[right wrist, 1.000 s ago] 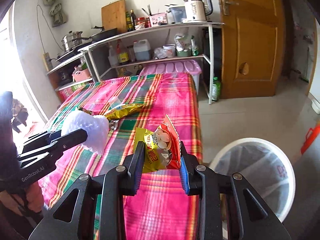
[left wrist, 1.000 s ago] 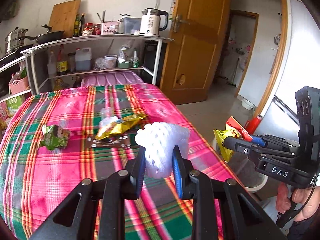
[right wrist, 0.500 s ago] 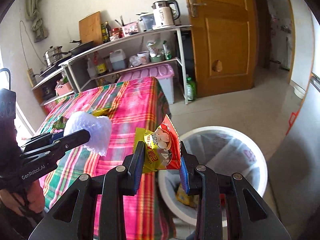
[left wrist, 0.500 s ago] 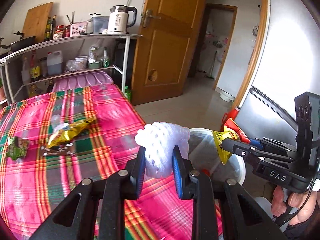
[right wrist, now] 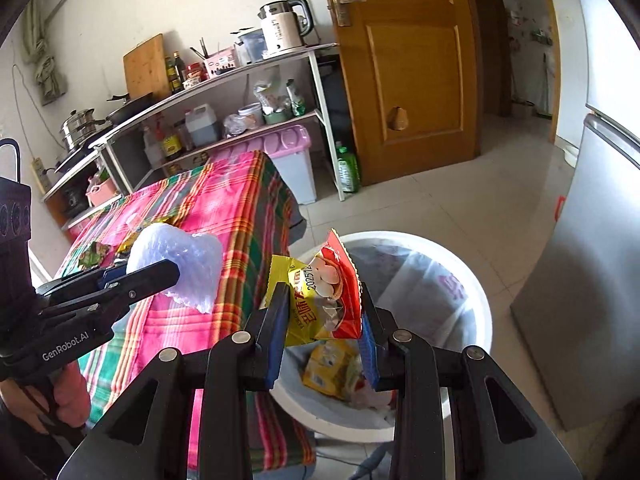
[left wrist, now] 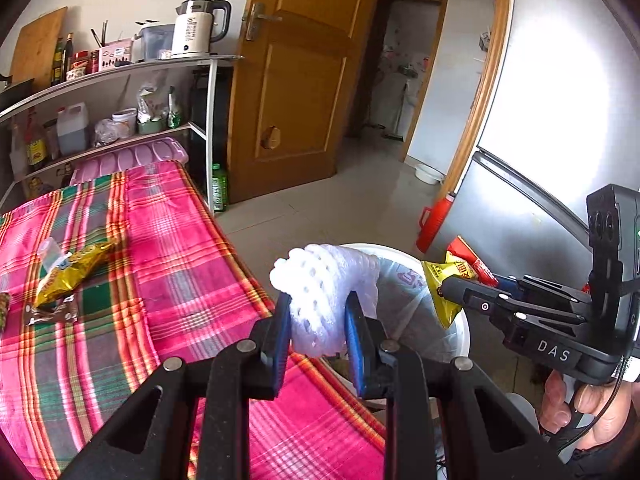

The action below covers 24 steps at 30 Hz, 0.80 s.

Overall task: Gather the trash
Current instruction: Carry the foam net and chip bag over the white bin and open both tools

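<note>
Grippers are hanging above the white trash bin (right wrist: 476,292): left gripper (left wrist: 319,320) is clamping white foam netting (left wrist: 326,292), right gripper (right wrist: 322,316) is pinching a snack wrapper (right wrist: 320,296).

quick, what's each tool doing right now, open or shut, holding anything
Left tool: closed on the white foam net.
Right tool: closed on the yellow and red snack bag, over the white bin.

On my shelf (left wrist: 120,74) stands the kettle (left wrist: 198,28), with a cutting board (right wrist: 146,66) leaning on the wall and a jug (left wrist: 72,128) on the level below. A green bottle (right wrist: 347,168) sits on the floor by the door (left wrist: 296,80); the fridge (right wrist: 592,264) is near.
</note>
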### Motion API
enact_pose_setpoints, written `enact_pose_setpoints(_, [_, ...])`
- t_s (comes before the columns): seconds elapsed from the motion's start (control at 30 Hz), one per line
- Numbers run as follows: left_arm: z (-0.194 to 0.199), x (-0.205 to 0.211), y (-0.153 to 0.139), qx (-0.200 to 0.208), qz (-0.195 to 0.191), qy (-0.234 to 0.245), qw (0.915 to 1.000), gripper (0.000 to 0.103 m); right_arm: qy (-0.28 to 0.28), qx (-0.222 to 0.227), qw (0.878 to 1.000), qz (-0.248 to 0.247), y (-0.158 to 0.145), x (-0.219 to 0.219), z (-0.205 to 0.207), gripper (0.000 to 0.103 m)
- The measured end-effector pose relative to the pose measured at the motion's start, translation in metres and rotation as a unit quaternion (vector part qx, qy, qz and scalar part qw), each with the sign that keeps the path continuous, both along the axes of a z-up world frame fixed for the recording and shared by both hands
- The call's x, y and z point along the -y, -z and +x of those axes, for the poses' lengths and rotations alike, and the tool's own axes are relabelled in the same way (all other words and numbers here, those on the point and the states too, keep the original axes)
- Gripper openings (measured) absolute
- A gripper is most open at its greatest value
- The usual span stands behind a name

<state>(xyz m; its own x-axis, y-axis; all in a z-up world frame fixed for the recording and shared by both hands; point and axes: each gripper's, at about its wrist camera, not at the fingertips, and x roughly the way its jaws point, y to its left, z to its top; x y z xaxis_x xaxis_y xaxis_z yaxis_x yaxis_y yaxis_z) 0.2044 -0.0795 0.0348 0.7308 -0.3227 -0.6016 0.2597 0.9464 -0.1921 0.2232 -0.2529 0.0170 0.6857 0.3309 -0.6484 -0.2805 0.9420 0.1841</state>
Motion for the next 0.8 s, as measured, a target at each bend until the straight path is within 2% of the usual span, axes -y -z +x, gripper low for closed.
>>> enact_pose_setpoints(0.47, [0.022,0.034,0.027,-0.034,0.005,0.029,0.9990,0.027,0.018,-0.033,0.999,-0.003,0.028,0.023,0.013,0.033])
enact_pose_setpoints(0.7, [0.030,0.044,0.037,-0.048,0.004,0.035,0.9982,0.032,0.020,-0.036,0.999,-0.010,0.034,0.026,0.017,0.034])
enact_pose_setpoints(0.8, [0.031,0.045,0.040,-0.052,0.003,0.037,0.9979,0.037,0.024,-0.035,0.999,-0.014,0.035,0.027,0.017,0.041])
